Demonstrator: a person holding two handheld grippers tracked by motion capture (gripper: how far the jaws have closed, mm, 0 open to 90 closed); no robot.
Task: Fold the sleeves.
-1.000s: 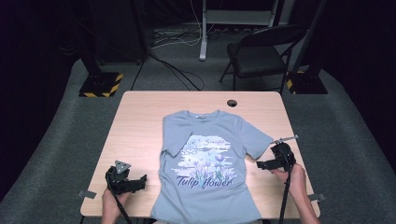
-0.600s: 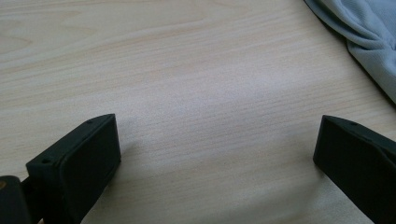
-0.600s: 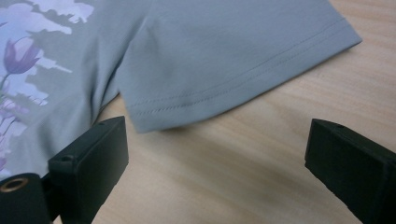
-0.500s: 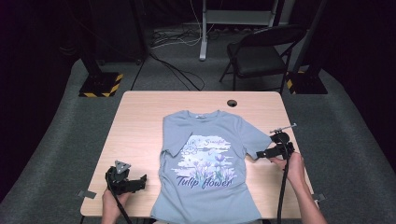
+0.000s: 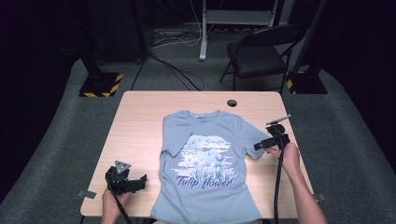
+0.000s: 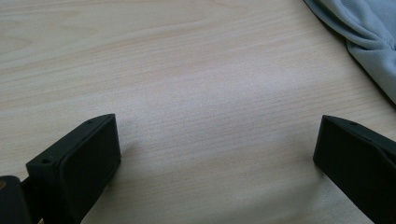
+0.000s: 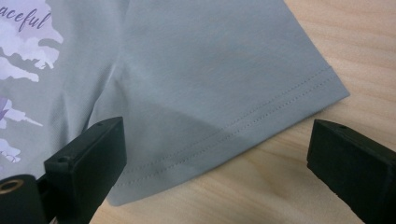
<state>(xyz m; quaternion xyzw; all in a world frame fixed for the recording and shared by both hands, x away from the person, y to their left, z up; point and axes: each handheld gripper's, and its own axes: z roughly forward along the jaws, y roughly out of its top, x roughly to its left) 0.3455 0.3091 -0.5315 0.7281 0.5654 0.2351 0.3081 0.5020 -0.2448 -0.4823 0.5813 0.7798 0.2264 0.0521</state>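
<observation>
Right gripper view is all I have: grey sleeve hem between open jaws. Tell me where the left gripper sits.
Observer: The left gripper rests near the table's front left corner, beside the T-shirt's lower edge, not touching it.
Operator: Report its jaws.
Observer: Wide apart, over bare wood; only a fold of the shirt shows at the top right corner of the left gripper view.
Operator: Describe the whole shirt.
Observer: It lies flat, print up, collar away from the person, hem hanging at the near table edge.
Operator: List anything else on the table.
Observer: A small round black thing sits beyond the collar, near the far edge.
</observation>
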